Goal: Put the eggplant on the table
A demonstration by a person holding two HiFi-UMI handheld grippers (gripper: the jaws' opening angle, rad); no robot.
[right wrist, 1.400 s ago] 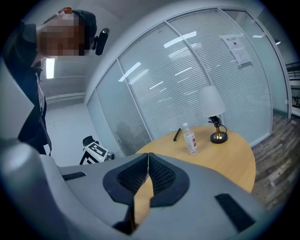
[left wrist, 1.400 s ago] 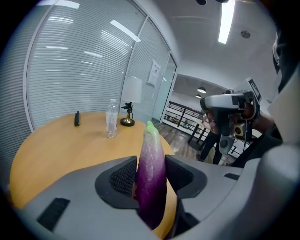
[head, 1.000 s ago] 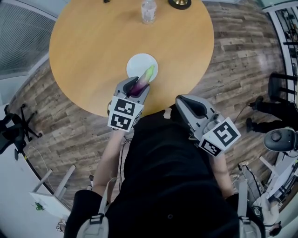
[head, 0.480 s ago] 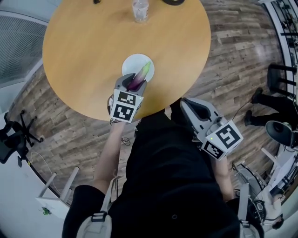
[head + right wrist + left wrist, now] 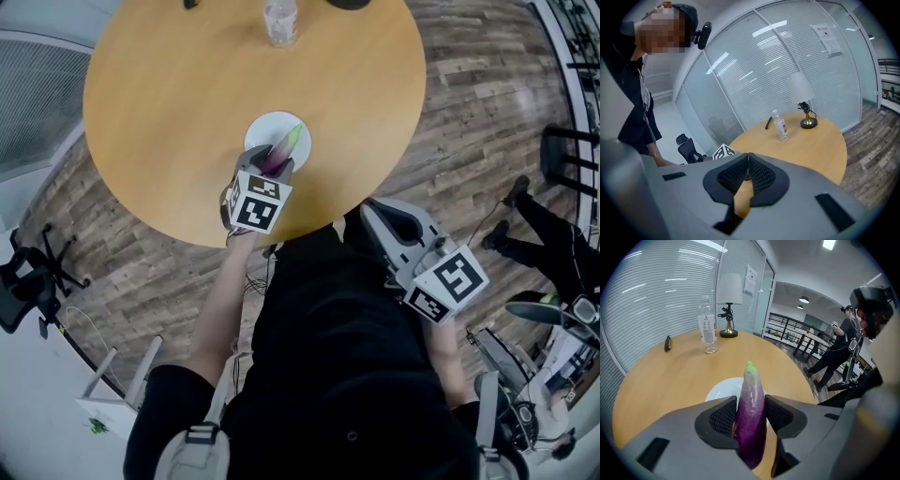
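A purple eggplant (image 5: 751,416) with a pale green tip is clamped between the pads of my left gripper (image 5: 751,414), its tip pointing forward. In the head view the eggplant (image 5: 283,150) hangs just over a white plate (image 5: 265,131) on the round wooden table (image 5: 169,94), near the table's front edge. The plate (image 5: 722,391) shows below the eggplant in the left gripper view. My right gripper (image 5: 747,177) is shut with nothing in it, held off the table's right front edge (image 5: 367,211) beside my body.
A clear water bottle (image 5: 707,332), a brass-based lamp (image 5: 728,301) and a small dark object (image 5: 667,343) stand on the table's far side. An office chair (image 5: 28,272) is at the left. Another person (image 5: 839,350) stands beyond the table by a railing.
My left gripper has come down and moved forward with the eggplant, closer to the plate. The right gripper has hardly moved.
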